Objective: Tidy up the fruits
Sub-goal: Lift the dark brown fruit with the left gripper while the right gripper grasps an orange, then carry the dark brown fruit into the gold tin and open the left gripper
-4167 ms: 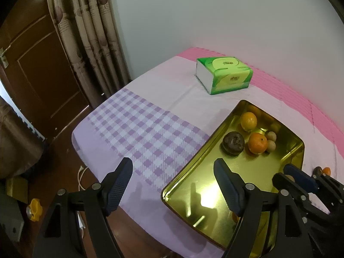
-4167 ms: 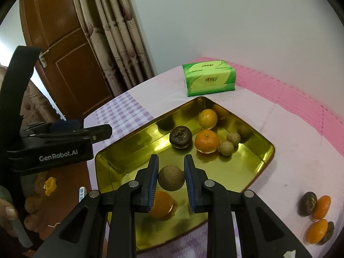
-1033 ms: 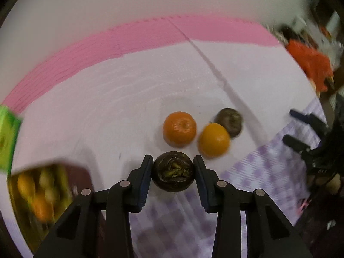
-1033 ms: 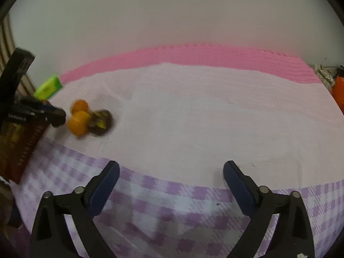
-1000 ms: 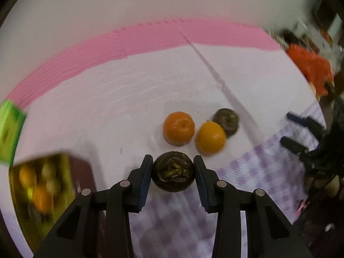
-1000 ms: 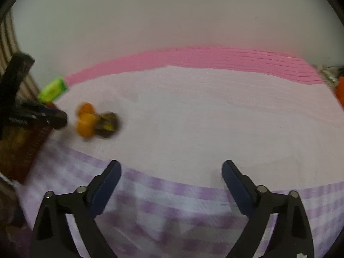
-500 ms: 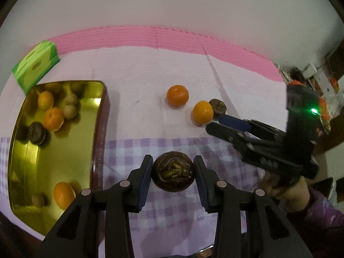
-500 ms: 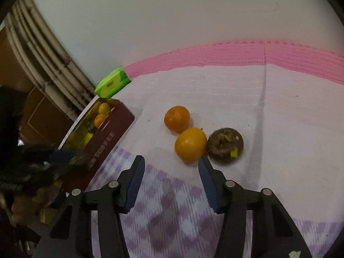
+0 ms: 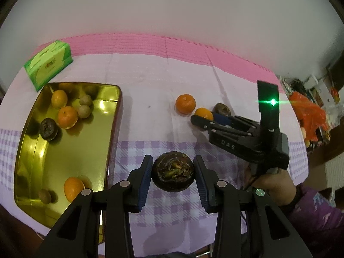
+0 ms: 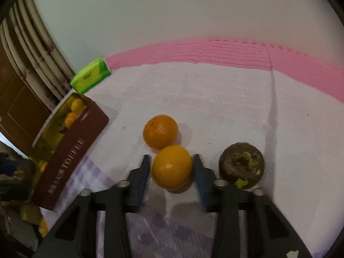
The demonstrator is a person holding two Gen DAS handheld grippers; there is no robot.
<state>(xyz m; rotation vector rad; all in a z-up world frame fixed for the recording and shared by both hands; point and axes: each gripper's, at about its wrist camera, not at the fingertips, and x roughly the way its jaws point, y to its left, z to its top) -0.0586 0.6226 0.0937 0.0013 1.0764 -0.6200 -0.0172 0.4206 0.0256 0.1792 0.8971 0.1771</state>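
Observation:
My left gripper [image 9: 173, 175] is shut on a dark brown fruit [image 9: 173, 174] and holds it above the checked cloth, right of the gold tray [image 9: 64, 150]. The tray holds several oranges and small brown fruits. My right gripper [image 10: 171, 167] is open, its fingers on either side of an orange [image 10: 172, 166] that lies on the cloth; small gaps show at both pads. A second orange [image 10: 160, 131] lies just behind it and a dark brown fruit [image 10: 241, 165] to its right. The right gripper also shows in the left wrist view [image 9: 206, 120].
A green tissue box [image 9: 48, 64] stands at the back left, behind the tray. The tray's brown side wall [image 10: 64, 167] is left of the right gripper. A pink mat [image 9: 172, 47] runs along the white wall. Clutter lies past the table's right end [image 9: 307, 111].
My left gripper has drawn back with the dark fruit, toward the tray side. My right gripper has swung to the loose fruits and narrowed around the near orange.

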